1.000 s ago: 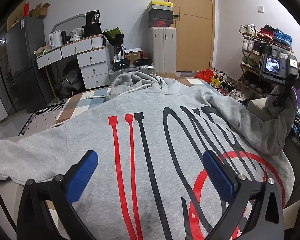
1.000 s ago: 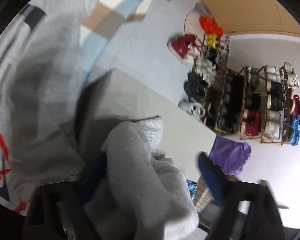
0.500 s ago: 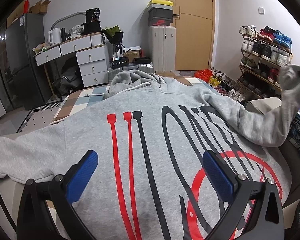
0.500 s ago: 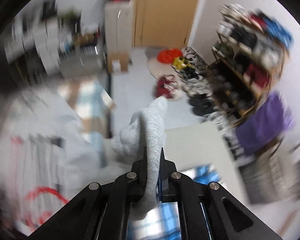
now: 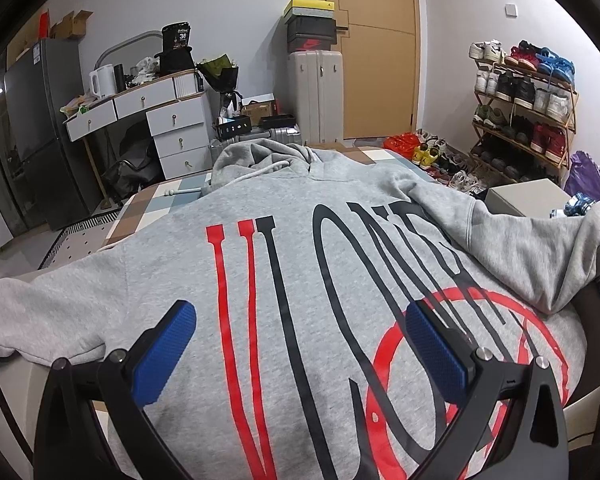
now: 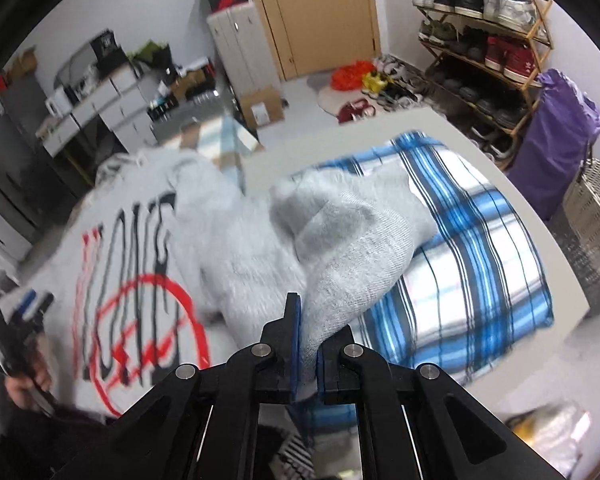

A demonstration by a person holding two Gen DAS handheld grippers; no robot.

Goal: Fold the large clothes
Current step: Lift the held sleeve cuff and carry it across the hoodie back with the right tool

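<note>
A large grey hoodie (image 5: 300, 240) with red and black print lies flat on the checkered bed, hood at the far end. My left gripper (image 5: 300, 316) hovers open just above its lower chest, with nothing between the blue pads. In the right wrist view my right gripper (image 6: 308, 332) is shut on the ribbed cuff of the right sleeve (image 6: 340, 248), which hangs lifted off the bed. In the left wrist view that sleeve (image 5: 540, 248) stretches off to the right edge. The left gripper (image 6: 20, 320) shows at the left edge, held in a hand (image 6: 24, 384).
A blue plaid cloth (image 6: 480, 248) lies on a pale surface beside the bed. A shoe rack (image 5: 524, 108), a purple bag (image 6: 556, 148) and a wicker basket (image 6: 592, 232) stand on the right. Drawers (image 5: 172, 120) and a suitcase (image 5: 316, 92) stand against the far wall.
My right gripper closed on the sleeve cuff, rolled and swung away with it, drawing the sleeve out to the right. It has left the left wrist view. The left gripper stayed put.
</note>
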